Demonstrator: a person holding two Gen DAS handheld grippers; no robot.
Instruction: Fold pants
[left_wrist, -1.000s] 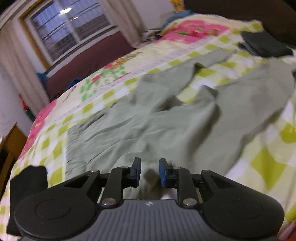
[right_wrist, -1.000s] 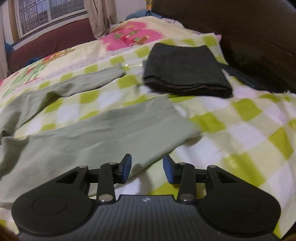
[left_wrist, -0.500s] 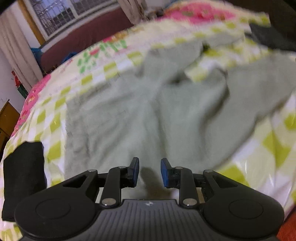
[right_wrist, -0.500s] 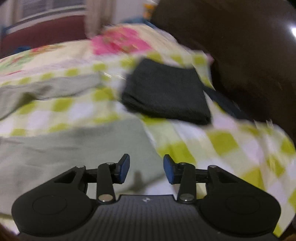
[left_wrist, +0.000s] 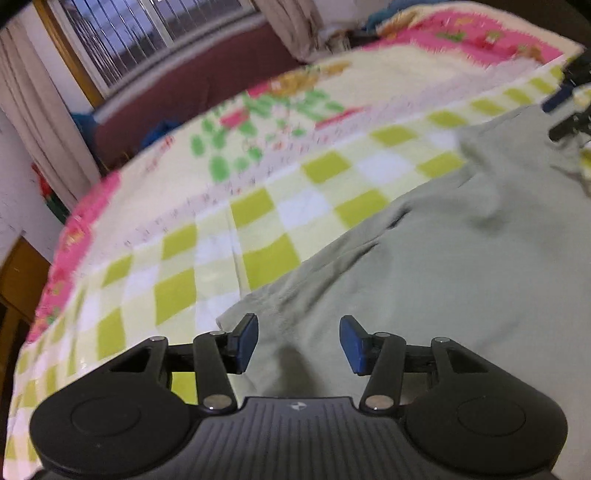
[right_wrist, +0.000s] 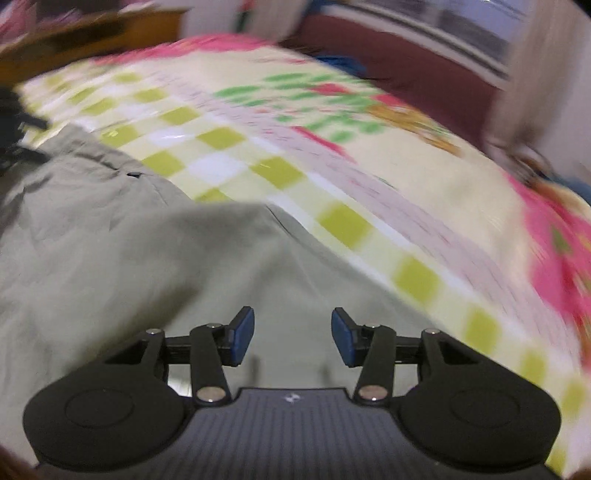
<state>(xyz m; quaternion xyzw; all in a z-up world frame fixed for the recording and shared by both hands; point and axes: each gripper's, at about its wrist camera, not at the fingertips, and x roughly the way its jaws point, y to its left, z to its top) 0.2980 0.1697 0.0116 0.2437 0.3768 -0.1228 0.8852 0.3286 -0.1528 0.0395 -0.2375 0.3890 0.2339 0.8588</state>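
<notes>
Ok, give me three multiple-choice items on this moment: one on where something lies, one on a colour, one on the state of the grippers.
1. Where do the pants lie?
A. On the checked bedspread
B. On a wooden floor
C. Over a chair back

2. What colour are the pants?
A. Dark blue
B. Pale grey-green
C. Red

3. How do the left gripper and right gripper stand?
A. Both shut on cloth
B. One open, one shut
C. Both open, holding nothing

Answers:
1. A, the cloth spreads flat over the yellow-green checks.
2. B, the fabric is a muted sage in both views.
3. C, a wide gap shows between each pair of blue pads.
</notes>
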